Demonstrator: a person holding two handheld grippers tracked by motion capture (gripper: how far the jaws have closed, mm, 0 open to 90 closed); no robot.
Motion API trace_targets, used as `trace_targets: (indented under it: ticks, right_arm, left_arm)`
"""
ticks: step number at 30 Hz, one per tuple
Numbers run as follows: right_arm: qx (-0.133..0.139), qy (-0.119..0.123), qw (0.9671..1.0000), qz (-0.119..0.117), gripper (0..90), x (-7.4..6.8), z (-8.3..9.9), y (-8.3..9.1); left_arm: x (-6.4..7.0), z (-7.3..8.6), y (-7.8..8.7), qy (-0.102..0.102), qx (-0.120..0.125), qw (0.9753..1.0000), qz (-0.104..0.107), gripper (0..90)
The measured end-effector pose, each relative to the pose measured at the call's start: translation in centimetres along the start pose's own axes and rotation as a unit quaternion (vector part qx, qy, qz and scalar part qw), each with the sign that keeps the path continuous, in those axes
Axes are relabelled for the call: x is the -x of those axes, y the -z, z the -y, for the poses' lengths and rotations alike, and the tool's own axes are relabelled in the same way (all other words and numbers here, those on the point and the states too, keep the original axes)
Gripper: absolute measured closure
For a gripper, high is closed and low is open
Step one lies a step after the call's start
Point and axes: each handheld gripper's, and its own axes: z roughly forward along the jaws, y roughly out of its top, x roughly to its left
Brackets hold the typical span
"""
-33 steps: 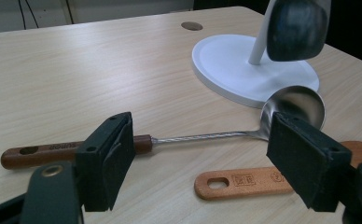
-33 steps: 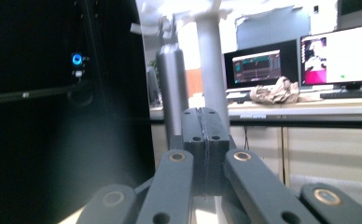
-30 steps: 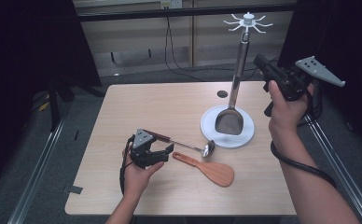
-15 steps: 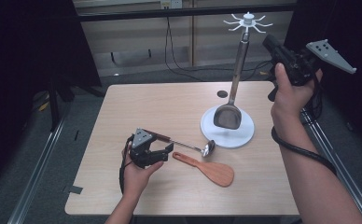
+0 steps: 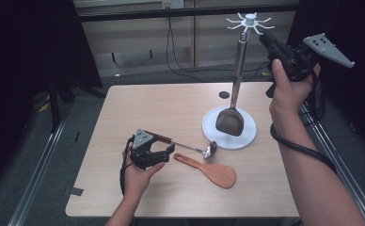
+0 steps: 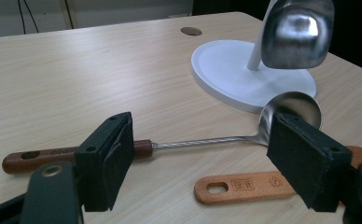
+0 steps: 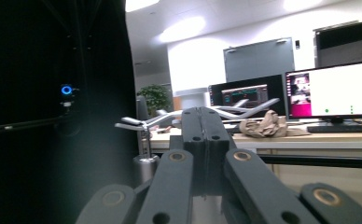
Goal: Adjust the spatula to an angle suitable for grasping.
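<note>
A white utensil stand (image 5: 249, 134) rises at the table's right, its hook crown (image 5: 249, 20) at the top. A steel spatula (image 5: 229, 122) hangs from the crown, its head just above the base. On the table lie a ladle (image 5: 210, 149) with a wooden handle and a wooden rice paddle (image 5: 214, 173). My left gripper (image 5: 165, 156) rests low on the table, open, its jaws straddling the ladle's shaft (image 6: 202, 141) without touching it. My right gripper (image 5: 266, 40) is held high beside the hook crown (image 7: 144, 123), shut and empty.
The stand's round base (image 6: 226, 65) and the spatula head (image 6: 298, 32) lie just beyond the ladle bowl. A small dark hole (image 5: 224, 95) marks the tabletop behind the stand. Desks with monitors (image 7: 333, 88) stand far off.
My right gripper has lifted and drifted to the right, away from the spatula's handle, which stays hanging. The left gripper, ladle and paddle have not moved.
</note>
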Motion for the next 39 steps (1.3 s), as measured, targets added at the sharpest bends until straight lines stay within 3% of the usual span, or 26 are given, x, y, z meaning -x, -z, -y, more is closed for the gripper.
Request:
trace_targets:
  ticks: [12, 26, 34, 39]
  right_arm:
    - [-0.010, 0.007, 0.9997, -0.020, 90.0, -1.0, 0.2, -0.6]
    - [-0.019, 0.005, 0.9996, -0.023, 90.0, -1.6, 0.3, -0.8]
    - [-0.015, -0.007, 0.9994, -0.029, 89.5, -1.1, 0.9, 0.1]
    - [-0.019, -0.013, 0.9990, -0.038, 82.4, -0.9, 1.8, 1.3]
  left_arm:
    - [0.0, 0.0, 0.0, 0.001, -0.001, 1.0000, -0.001, 22.9]
    - [0.0, 0.0, 0.1, 0.003, 0.002, 1.0000, 0.000, 22.9]
    - [0.0, 0.0, 0.1, -0.001, 0.000, 1.0000, -0.002, 22.9]
    - [0.1, 0.1, 0.0, -0.001, -0.001, 1.0000, -0.003, 22.9]
